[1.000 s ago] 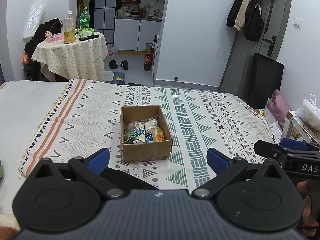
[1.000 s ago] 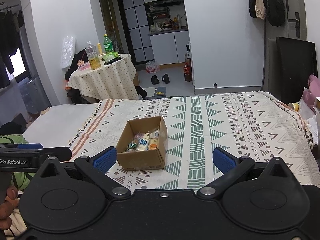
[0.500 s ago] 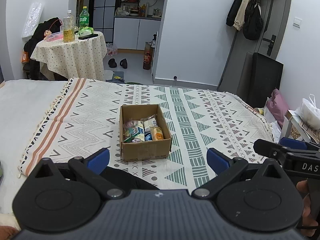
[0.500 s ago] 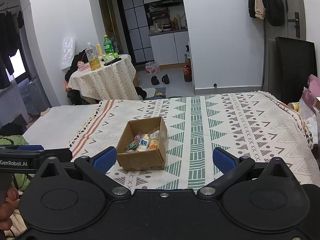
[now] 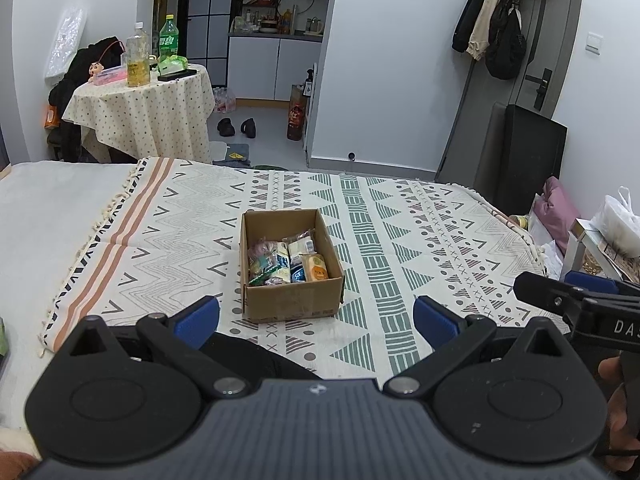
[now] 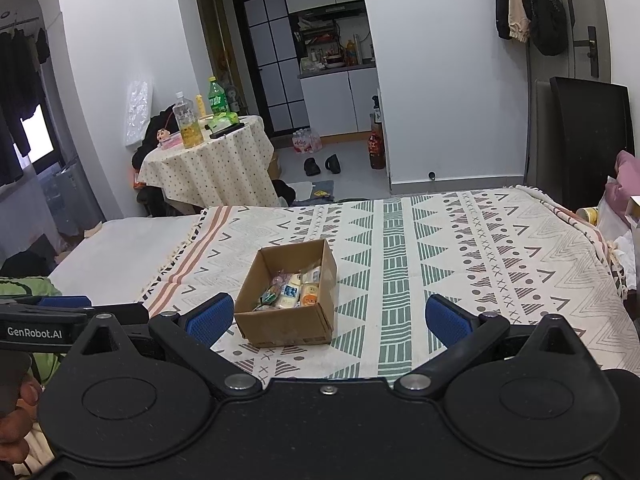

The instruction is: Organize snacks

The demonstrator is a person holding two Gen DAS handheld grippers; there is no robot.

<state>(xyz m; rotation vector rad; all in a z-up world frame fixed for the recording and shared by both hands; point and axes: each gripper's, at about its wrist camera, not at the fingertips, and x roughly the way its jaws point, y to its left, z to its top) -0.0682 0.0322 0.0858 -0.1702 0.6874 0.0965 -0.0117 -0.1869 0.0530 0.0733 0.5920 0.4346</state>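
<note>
snack labels point(image 5: 288, 261) too small, box point(image 5: 292, 300) floor hidden

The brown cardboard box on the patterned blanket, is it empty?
No, the brown cardboard box holds several wrapped snack packets piled at its near end.

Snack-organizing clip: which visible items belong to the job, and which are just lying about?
Job:
cardboard box
snack packets inside it
left gripper, open
right gripper, open

Lying about:
bottles on the round table
shoes on the floor
hanging coats
patterned blanket
</note>
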